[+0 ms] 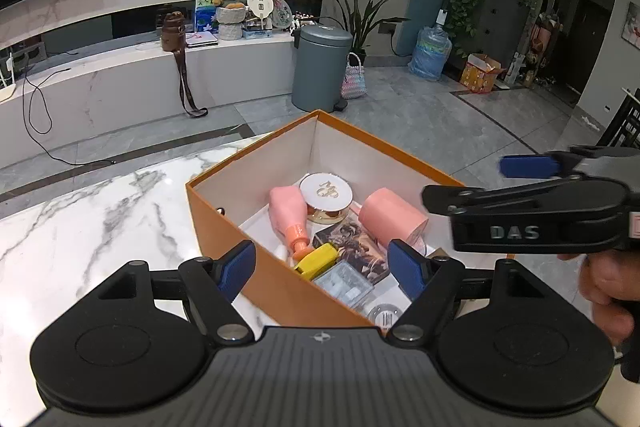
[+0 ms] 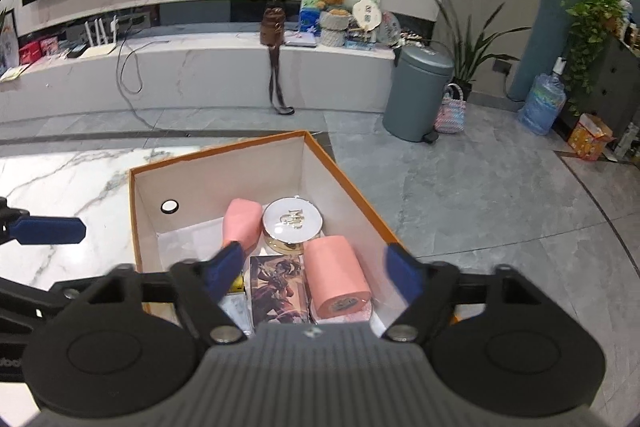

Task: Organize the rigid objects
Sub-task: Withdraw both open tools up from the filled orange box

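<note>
Both my grippers hang over the orange box (image 1: 256, 267) on the marble table (image 1: 88, 227), empty. Left gripper (image 1: 322, 269) is spread wide, right gripper (image 2: 312, 273) too. Inside: pink bottle (image 1: 286, 209) at 11 o'clock, round compact (image 1: 326, 191) at 12, pink cup (image 1: 390, 217) at 2.
</note>
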Demonstrator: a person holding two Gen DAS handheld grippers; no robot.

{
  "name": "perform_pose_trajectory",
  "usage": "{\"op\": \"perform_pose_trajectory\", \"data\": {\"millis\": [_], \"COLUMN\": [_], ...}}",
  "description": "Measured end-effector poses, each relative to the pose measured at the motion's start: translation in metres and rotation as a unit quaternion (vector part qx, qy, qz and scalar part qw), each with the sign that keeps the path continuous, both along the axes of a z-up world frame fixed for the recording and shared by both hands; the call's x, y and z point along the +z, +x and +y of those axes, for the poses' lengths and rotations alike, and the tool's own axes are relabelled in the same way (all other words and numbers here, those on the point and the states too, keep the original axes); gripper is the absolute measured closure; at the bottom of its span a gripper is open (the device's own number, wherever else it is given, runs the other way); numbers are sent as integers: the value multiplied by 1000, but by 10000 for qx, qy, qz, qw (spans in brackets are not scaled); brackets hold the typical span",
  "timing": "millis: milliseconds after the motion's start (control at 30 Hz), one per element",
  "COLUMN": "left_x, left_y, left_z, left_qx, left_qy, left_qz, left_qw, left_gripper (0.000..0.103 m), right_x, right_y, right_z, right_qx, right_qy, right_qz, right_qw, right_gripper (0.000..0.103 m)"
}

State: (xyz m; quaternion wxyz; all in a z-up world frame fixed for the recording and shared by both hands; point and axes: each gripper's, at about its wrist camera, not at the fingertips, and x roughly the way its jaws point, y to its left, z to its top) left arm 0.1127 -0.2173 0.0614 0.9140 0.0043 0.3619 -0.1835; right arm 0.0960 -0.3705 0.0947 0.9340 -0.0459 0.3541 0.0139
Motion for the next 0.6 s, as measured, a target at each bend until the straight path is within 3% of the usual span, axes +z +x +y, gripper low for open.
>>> {"op": "perform_pose_trajectory", "data": {"millis": [267, 533, 600], "left_x": [-7, -12, -13], "left_y": [-2, -5, -6], "left_z": [7, 8, 5], "left_qx": [292, 362, 421], "left_qy": [30, 0, 112], "left_qz": [136, 247, 243], "left_qw": [9995, 9990, 9988], "left_gripper": [14, 14, 9], "right_x": [-9, -24, -27], "right_y": [-32, -57, -58], "right_z": [-1, 7, 10], "right_qx": [-710, -1210, -1257], "right_qy": [422, 275, 274], "right_qz": [10, 197, 217], "right_qw": [9966, 9921, 9915], "right_gripper": [11, 4, 3]}}
